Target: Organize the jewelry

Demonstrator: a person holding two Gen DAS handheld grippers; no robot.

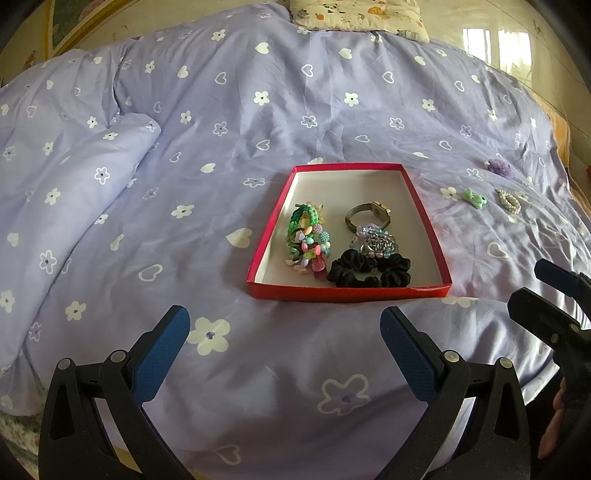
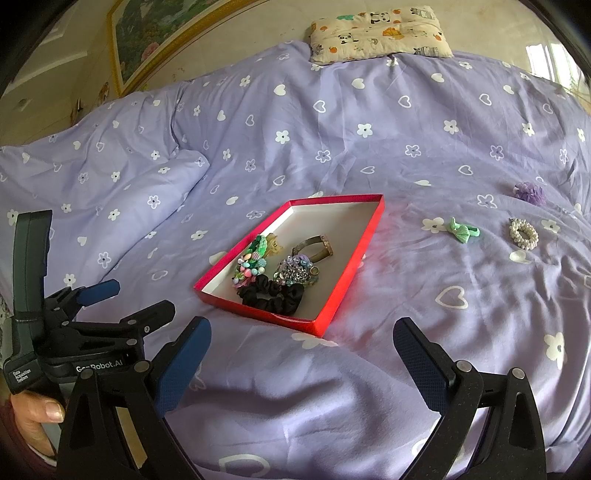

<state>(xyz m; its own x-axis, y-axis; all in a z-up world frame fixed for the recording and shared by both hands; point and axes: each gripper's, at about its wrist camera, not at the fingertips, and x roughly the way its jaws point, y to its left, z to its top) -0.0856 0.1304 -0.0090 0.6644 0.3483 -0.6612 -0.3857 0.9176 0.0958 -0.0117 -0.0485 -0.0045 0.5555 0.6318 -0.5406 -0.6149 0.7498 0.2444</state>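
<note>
Both tools, left (image 1: 284, 328) and right (image 2: 301, 341), gape unladen over bare quilt (image 1: 258, 387) just short of the red tray's (image 1: 347, 292) near edge

The black scrunchie (image 2: 273, 295) covers part of the beaded cluster (image 2: 293, 273) near the red tray's (image 2: 332, 314) front edge, the pillow (image 1: 354, 16) is cut by the top edge, and the purple piece (image 1: 499, 168) is too small to identify.

Home bedroom, floral duvet (image 1: 258, 110), pillow (image 2: 376, 33)
</note>
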